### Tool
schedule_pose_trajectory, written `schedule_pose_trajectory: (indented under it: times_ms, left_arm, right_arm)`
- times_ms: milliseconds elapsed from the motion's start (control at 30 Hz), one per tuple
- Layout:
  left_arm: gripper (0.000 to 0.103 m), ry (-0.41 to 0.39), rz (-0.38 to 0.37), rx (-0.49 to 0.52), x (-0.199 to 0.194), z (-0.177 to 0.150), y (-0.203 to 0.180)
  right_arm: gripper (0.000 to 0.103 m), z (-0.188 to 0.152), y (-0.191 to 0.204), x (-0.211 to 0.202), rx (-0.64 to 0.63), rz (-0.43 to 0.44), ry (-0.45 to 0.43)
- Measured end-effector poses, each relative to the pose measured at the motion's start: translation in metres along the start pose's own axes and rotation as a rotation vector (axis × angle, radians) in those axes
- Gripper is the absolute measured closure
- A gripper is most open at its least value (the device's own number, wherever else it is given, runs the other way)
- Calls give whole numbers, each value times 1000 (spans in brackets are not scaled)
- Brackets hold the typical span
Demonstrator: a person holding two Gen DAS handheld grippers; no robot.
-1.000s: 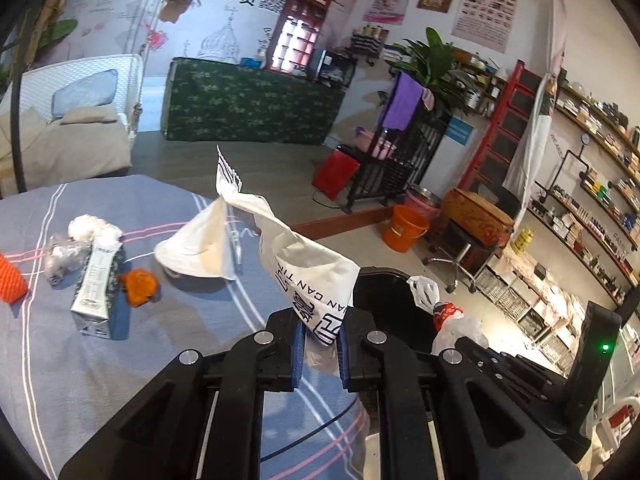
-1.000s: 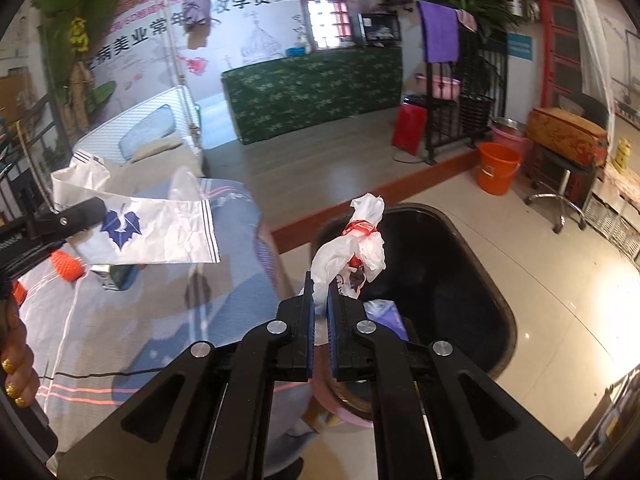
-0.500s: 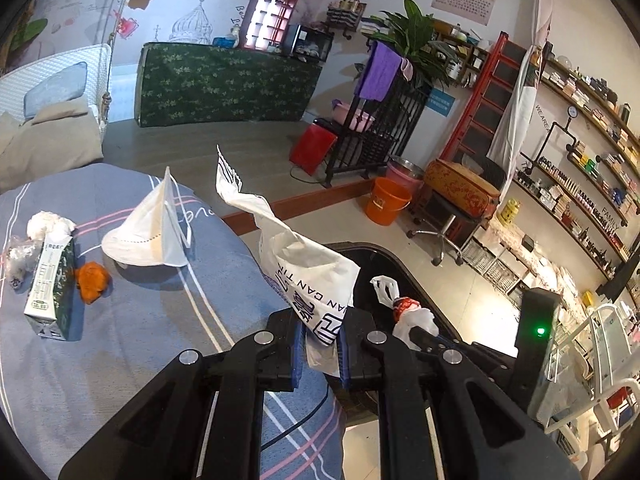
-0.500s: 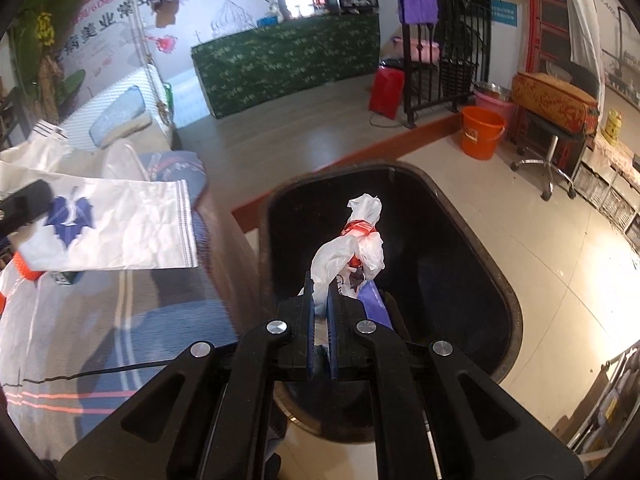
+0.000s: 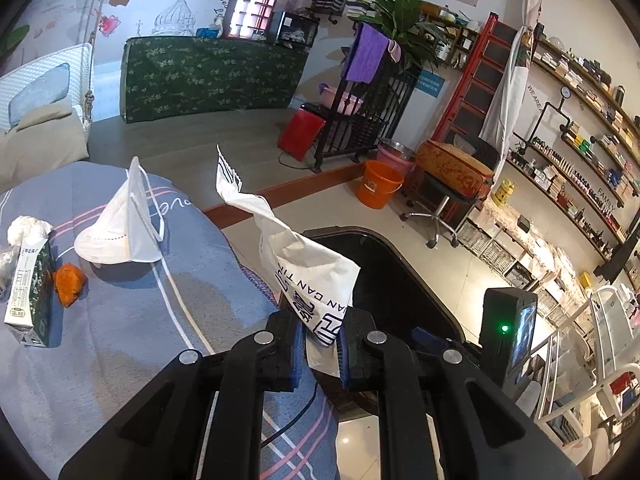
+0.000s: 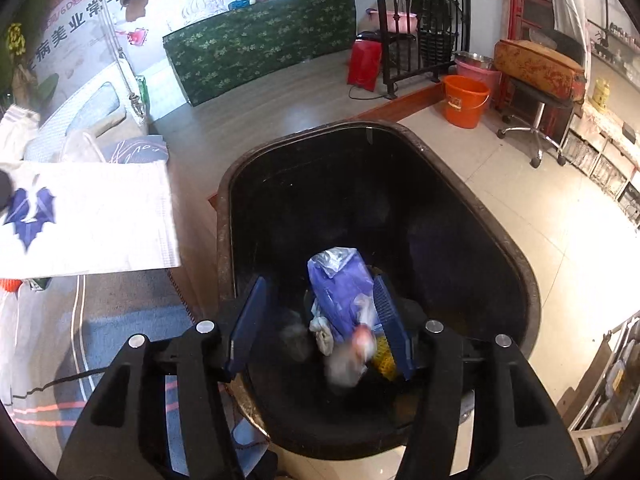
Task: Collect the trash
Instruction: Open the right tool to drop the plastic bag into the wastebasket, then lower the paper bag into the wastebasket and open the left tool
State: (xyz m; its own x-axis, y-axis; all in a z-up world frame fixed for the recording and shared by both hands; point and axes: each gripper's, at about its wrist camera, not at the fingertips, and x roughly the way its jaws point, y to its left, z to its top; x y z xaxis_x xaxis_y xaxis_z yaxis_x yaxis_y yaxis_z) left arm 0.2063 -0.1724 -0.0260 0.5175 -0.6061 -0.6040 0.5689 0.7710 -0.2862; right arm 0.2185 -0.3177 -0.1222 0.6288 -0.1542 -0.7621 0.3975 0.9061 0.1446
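Left claw (image 5: 319, 350) clenched on crinkled white printed bag (image 5: 304, 268), long axis upright, torn tip pointing up and far-left. Only in left wrist view: fabric-covered tabletop (image 5: 132, 320) with striped grey-blue cloth, folded white face mask (image 5: 124, 224) standing as a cone, green-white milk carton (image 5: 30, 296) lying flat with long axis near-far, orange scrap (image 5: 69, 283) just right of it, crumpled white tissue (image 5: 26, 230) at far end of carton. Black trash bin (image 5: 400, 264) right of tabletop, mostly hidden behind bag.

Only in right wrist view: bin interior (image 6: 400, 208), glossy black plastic, rounded rim. Right claw (image 6: 320, 320) released, jaws just been opening, blurred white tied bag (image 6: 352, 354) with red spot between but not pinched, above bin's near side. Purple-blue wrapper (image 6: 340, 284) inside, tilted far-left. White bag (image 6: 88, 224) with blue leaf print at left, flat, long axis left-right.
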Motion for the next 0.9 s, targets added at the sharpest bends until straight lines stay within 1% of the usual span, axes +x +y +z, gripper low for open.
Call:
schedule_pose_trajectory:
  times_ms: [200, 333, 400, 633, 733, 900]
  left_arm:
    - [90, 10, -12, 15, 15, 8, -11]
    - [90, 7, -19, 32, 28, 17, -19]
    - [90, 14, -20, 45, 36, 20, -25]
    - [90, 78, -41, 95, 71, 20, -47]
    - [90, 110, -58, 98, 82, 18, -50]
    - [90, 157, -64, 139, 100, 12, -59]
  right_arm:
    - [46, -8, 1, -21, -14, -11, -26]
    - [41, -18, 0, -39, -22, -25, -47]
    - [39, -22, -5, -47, -13, -19, -53]
    - [36, -34, -17, -71, 3, -40, -73]
    - [36, -36, -23, -75, 17, -50, -76]
    - [35, -38, -36, -76, 42, -71, -76]
